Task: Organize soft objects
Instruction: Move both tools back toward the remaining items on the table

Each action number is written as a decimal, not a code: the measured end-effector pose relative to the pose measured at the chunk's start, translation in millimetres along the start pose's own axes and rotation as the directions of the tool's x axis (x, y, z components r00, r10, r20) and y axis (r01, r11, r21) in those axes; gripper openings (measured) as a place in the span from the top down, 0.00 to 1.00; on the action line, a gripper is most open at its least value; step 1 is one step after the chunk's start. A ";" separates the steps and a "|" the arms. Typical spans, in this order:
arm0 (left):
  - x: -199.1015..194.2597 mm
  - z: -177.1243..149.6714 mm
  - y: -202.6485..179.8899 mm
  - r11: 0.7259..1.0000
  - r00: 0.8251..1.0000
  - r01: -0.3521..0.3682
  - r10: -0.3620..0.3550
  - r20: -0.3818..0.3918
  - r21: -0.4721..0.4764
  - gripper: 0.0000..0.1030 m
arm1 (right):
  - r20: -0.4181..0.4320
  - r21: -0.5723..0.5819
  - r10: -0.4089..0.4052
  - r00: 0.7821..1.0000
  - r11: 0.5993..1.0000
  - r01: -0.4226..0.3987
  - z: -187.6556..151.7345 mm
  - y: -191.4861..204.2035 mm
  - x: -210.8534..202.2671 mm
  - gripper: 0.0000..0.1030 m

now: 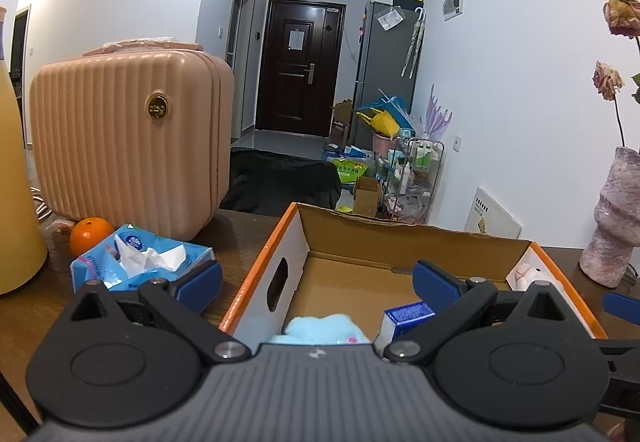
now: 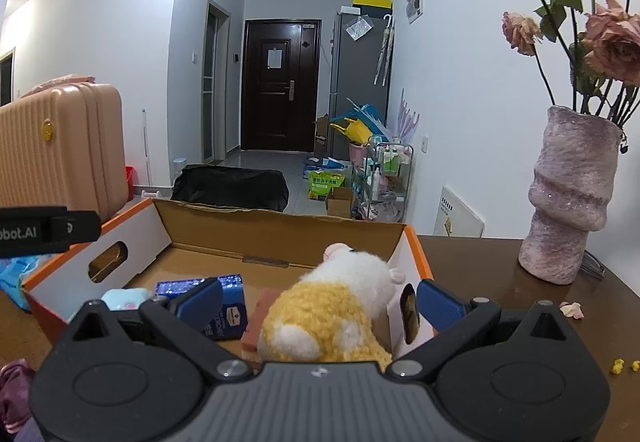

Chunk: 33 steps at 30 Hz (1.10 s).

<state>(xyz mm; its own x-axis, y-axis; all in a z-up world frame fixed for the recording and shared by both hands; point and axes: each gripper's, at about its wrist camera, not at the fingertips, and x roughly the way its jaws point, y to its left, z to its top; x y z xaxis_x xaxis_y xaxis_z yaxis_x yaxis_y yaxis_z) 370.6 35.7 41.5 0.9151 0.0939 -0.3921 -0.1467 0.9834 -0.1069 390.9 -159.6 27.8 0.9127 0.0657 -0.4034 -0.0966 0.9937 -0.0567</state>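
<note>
Now I read everything against the box (image 1: 400, 238), open-topped on the brown table (image 1: 236, 238). Left of the box sits the tissue pack (image 1: 140, 262), with an orange (image 1: 90, 236) and a pink case (image 1: 128, 142) behind it. My left gripper (image 1: 316, 282) hangs over the box's near edge, jaws wide apart and holding nothing; a blue plush (image 1: 320, 330) and a blue carton (image 1: 404, 318) lie inside the box below it. My right gripper (image 2: 320, 300) is also spread wide over the box, the yellow-and-white plush (image 2: 332, 314) standing between its fingers without either pad clearly touching it. Right of the box stands the vase (image 2: 568, 194).
</note>
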 end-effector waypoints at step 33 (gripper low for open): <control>-99.4 -46.2 23.6 0.998 1.000 0.016 -0.017 0.023 0.055 0.00 | 0.050 -0.022 0.044 0.998 0.999 -0.043 -55.4 -11.3 -110.2 0.00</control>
<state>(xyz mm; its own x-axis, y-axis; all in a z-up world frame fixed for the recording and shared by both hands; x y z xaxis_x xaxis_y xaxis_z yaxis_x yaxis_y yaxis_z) 258.8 42.4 35.8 0.9258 0.0804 -0.3694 -0.1113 0.9918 -0.0630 269.4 -183.1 22.3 0.9262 0.1139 -0.3594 -0.1446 0.9877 -0.0597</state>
